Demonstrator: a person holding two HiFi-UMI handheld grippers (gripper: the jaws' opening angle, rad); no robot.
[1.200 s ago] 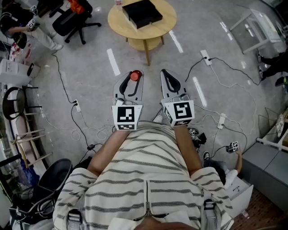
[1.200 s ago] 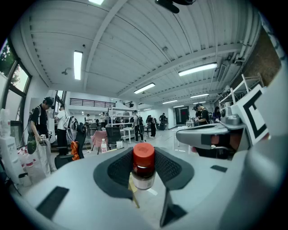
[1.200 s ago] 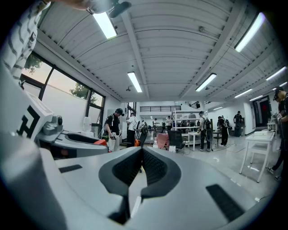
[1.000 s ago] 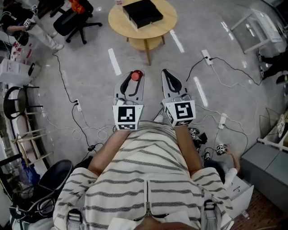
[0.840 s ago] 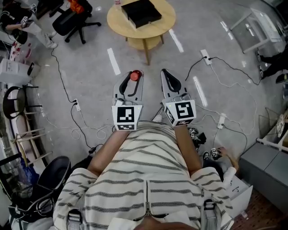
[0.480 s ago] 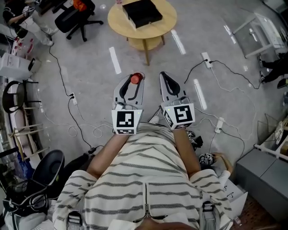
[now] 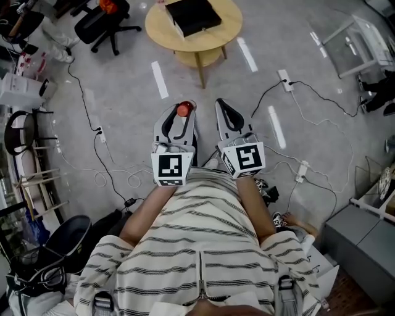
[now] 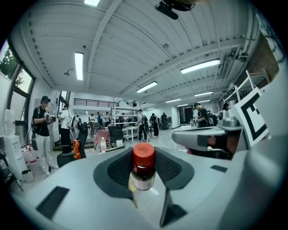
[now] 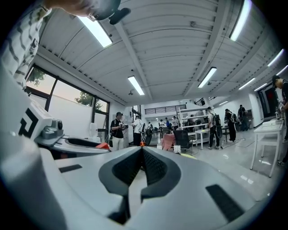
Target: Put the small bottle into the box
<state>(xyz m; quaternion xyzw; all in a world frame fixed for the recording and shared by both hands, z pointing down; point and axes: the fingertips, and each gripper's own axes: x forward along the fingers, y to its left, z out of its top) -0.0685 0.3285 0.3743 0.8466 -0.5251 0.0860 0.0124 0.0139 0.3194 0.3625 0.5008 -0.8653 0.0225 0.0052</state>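
A small clear bottle with a red cap stands upright between the jaws of my left gripper, which is shut on it. In the left gripper view the bottle sits between the dark pads, cap uppermost. My right gripper hangs beside it, shut and holding nothing; its pads meet in the right gripper view. The black box lies on a round wooden table ahead, well beyond both grippers. Both grippers are held level over the grey floor.
Cables and power strips trail across the floor on both sides. A black office chair stands left of the table, another dark chair at lower left. A clear rack is at upper right. People stand far off.
Both grippers, with the bottle still held in the left one, have shifted slightly over the floor. The floor cables and tape marks have slid in the head view. The jaws look unchanged.
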